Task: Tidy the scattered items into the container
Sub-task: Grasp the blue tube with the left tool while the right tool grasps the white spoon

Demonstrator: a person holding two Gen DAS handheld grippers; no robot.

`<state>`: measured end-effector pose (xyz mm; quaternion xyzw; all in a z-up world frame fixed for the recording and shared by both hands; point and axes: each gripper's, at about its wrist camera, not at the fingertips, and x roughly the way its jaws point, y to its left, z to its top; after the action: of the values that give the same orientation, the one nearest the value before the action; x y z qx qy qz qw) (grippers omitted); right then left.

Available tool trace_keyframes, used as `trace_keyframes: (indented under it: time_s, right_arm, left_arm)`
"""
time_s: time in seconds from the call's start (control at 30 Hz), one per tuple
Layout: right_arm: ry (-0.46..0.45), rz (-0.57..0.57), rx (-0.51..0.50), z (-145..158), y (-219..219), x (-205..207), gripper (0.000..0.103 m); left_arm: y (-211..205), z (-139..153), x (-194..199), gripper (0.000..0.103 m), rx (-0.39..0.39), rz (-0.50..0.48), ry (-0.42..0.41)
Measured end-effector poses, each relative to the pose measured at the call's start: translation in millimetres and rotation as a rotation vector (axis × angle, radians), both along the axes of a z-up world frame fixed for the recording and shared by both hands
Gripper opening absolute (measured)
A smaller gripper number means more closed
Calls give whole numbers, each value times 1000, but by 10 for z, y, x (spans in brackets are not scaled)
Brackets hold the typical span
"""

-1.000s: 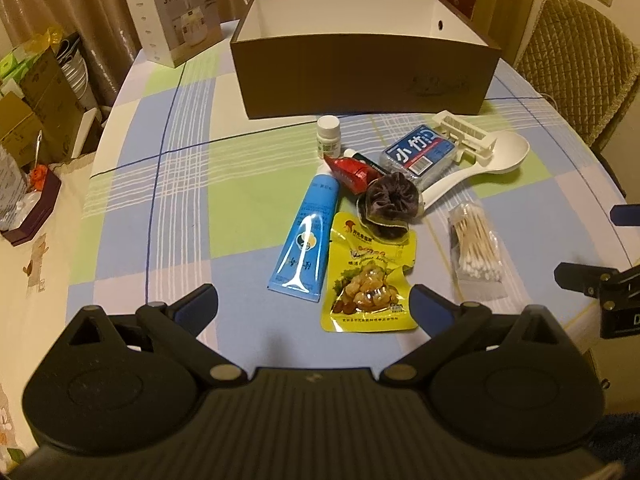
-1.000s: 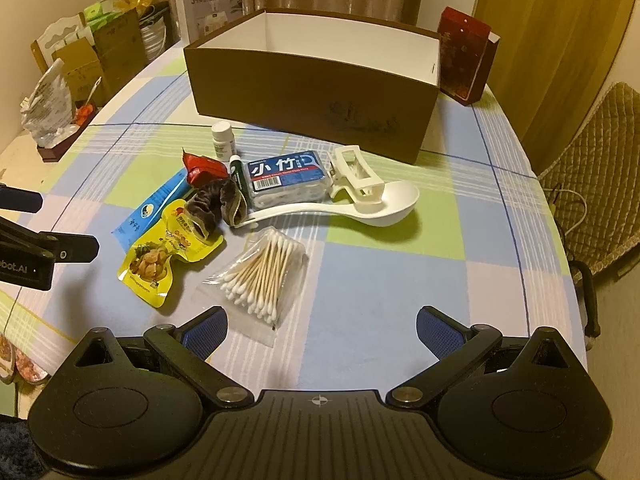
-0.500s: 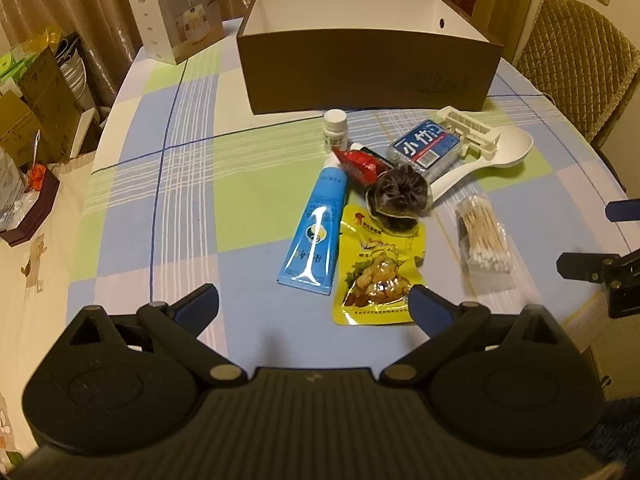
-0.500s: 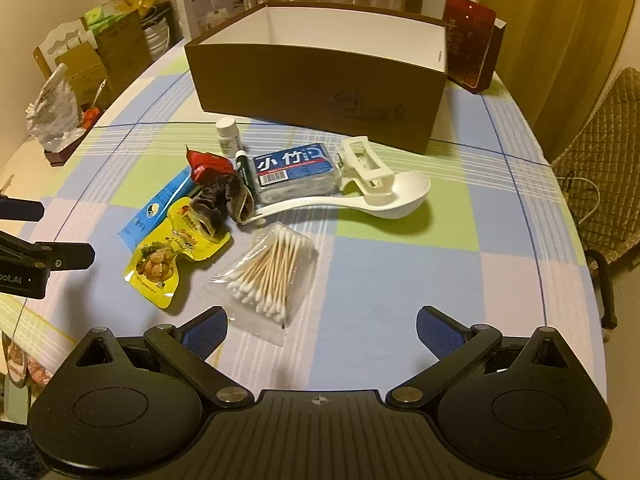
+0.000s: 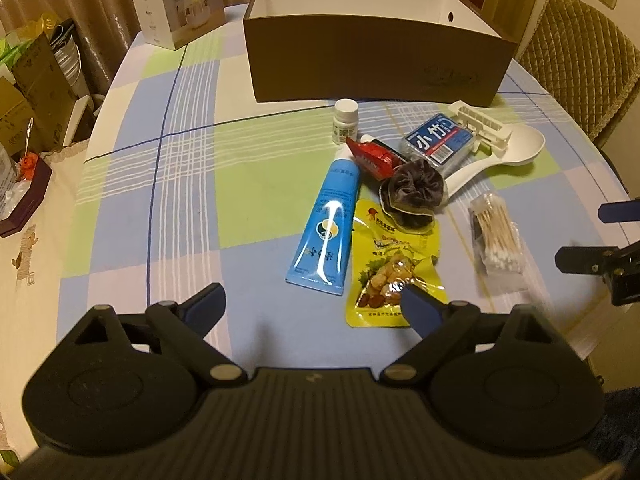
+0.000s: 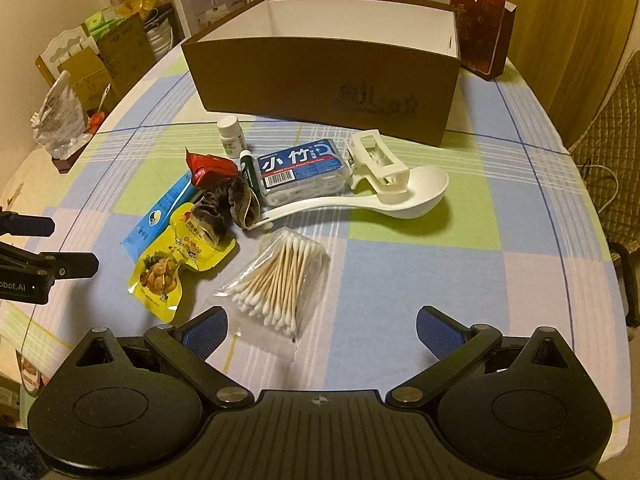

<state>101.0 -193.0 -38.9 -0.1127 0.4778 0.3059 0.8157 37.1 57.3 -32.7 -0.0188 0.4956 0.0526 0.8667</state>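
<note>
The open brown box stands at the back of the table. In front of it lie a blue tube, a yellow snack packet, a dark scrunchie, a red packet, a white pill bottle, a blue floss box, a white hair claw, a white ladle and a bag of cotton swabs. My left gripper hovers over the tube's flat end, its jaws closing and gripping nothing. My right gripper is open just short of the swabs.
A white carton stands at the back left and a red box behind the brown box. A quilted chair is at the right. Boxes and bags crowd the room beyond the table's left edge.
My left gripper has come forward and down toward the blue tube and snack packet, and its jaws have narrowed slightly. The right gripper has barely moved and stays open.
</note>
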Motion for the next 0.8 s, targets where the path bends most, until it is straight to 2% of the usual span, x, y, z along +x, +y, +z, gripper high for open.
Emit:
trace_keyframes:
  time_s: [0.23,0.4,0.47,0.63,0.7,0.73,0.8]
  right_arm:
    - [5,-49,22,-32,-25,185,103]
    - [-33,-157,54,12,-162,441,103]
    - [-25,-203,72,25,-243,583,77]
    - [27,-305,136,24,-452,926,77]
    - [33,-320,154,31,-494,1039,62]
    - [42,-331,168,27,-515,1100,51]
    - [75,-352,202,1,-537,1223,49]
  left_arm:
    - [69,-42,136,88,-11,-9,4]
    - [116,-60,245,88,-19,-16,3]
    - [130,-60,299,88,-15,-21,-2]
    - [163,-66,460,88,-8,-31,-15]
    - [180,-67,521,88,-13,-34,-21]
    - [190,-68,553,87,-14,-34,-25]
    - [202,-73,617,87,-13,-31,-29]
